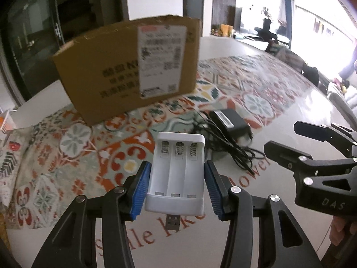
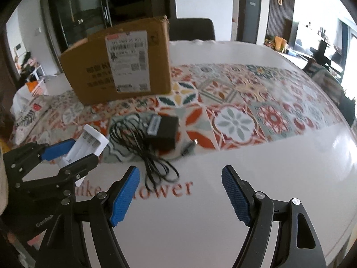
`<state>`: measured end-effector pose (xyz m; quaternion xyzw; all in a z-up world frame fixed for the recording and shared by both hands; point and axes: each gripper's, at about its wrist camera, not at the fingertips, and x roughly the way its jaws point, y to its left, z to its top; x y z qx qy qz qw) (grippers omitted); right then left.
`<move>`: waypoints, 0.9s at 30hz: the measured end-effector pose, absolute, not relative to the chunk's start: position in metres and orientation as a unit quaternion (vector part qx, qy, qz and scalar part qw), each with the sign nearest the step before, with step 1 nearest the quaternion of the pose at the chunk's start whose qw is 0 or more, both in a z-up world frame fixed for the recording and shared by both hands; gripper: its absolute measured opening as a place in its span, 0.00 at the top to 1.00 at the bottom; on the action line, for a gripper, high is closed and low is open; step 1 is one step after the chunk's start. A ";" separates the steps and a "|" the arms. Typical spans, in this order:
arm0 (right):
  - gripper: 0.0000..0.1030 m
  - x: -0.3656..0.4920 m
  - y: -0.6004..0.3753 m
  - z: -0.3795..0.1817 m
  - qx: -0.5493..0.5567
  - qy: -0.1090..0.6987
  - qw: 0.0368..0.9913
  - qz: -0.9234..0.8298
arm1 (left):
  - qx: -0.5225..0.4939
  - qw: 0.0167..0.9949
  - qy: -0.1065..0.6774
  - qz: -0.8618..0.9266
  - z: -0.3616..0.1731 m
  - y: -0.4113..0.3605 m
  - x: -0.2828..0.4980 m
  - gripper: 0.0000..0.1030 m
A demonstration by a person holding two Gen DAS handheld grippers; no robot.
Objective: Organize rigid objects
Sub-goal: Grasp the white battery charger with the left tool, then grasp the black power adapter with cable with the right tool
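Observation:
A white three-slot battery charger (image 1: 176, 174) with a USB plug sits between the blue pads of my left gripper (image 1: 176, 178); the jaws are shut on its sides and it looks lifted off the table. It also shows in the right wrist view (image 2: 89, 144), held by the left gripper (image 2: 73, 151). A black power adapter (image 2: 164, 132) with a tangled black cable (image 2: 142, 156) lies on the patterned cloth, just ahead of my right gripper (image 2: 180, 192), which is open and empty above the white table. The adapter also shows in the left wrist view (image 1: 229, 120).
A brown cardboard box (image 1: 129, 67) with a white shipping label stands at the back on the patterned tablecloth (image 1: 256, 84); it also shows in the right wrist view (image 2: 120, 60). A dark chair (image 2: 191, 30) stands behind the table. My right gripper shows in the left wrist view (image 1: 287, 140).

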<state>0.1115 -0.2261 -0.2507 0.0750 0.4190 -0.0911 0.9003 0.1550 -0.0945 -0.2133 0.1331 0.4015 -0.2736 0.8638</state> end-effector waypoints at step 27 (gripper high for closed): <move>0.51 0.194 -0.225 -0.288 0.086 0.429 0.896 -0.075 | 0.122 0.876 0.408 -0.227 -0.221 -0.081 0.207 0.53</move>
